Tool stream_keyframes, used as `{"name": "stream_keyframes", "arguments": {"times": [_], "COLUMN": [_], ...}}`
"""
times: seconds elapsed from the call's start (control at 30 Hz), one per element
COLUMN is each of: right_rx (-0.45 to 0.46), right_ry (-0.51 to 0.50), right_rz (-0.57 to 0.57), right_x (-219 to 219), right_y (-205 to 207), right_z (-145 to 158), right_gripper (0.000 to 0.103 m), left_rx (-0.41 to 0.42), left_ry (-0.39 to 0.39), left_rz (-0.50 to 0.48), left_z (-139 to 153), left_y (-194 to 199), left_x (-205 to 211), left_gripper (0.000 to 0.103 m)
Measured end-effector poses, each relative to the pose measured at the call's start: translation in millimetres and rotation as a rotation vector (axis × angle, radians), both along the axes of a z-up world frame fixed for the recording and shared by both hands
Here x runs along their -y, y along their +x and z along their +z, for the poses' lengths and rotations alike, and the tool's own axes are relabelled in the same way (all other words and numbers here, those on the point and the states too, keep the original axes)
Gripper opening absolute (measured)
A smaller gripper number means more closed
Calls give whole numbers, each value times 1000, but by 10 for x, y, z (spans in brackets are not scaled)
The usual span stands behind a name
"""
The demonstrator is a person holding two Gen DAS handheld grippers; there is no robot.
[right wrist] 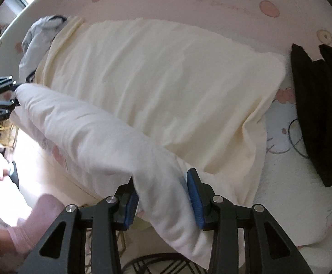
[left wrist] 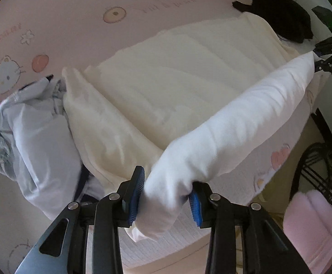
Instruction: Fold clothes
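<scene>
While stretched taut, one cream garment (left wrist: 234,118), two tongs (left wrist: 166,196) (right wrist: 163,196) each clenched on it.

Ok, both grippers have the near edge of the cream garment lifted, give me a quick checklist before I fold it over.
1. Left gripper has cloth between its fingers: ok.
2. Right gripper likewise: ok.
3. Lifted edge of cream garment spans between grippers without sagging: ok.
4. Garment body lies flat: ok, light wrinkles.
5. Grey garment clear: not ok, touches the cream one.
6. Black garment clear: ok.
</scene>
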State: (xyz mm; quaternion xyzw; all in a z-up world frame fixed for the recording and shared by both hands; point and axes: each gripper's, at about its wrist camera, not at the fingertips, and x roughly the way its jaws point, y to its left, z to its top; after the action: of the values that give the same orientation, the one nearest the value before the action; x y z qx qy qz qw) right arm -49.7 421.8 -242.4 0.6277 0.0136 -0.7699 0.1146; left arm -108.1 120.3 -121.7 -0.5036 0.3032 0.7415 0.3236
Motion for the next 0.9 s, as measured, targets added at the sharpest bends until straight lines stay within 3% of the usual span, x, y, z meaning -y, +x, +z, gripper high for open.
{"name": "stream_keyframes", "arguments": {"times": [0.33,0.53,0.6,0.67,0.9], "right_rx": [-56,-98,-101,-90,-40], "right_ry": [10,143,176,192,99], "right_rz": [-137,-92,-95,-115,-267], "right_x": [-169,27,-25,-81,-280], "right_y": [-330,-457,-507,-569,-706], "right_z": [204,-4,-64,-150,-267], "right_gripper": [39,40,40,40,44], "left_rx": [-10,-27,-50,-77,-27], "left_ry": [49,23,-13,-31,26], "left_rz": [135,203,206,229,362], "left_z": [20,-168,-282,-350,-352], "left_y": [-407,-579,-611,-651,-734], "left_x": [-57,-130,-162,-157,-40], "left_gripper": [36,38,45,66,72]}}
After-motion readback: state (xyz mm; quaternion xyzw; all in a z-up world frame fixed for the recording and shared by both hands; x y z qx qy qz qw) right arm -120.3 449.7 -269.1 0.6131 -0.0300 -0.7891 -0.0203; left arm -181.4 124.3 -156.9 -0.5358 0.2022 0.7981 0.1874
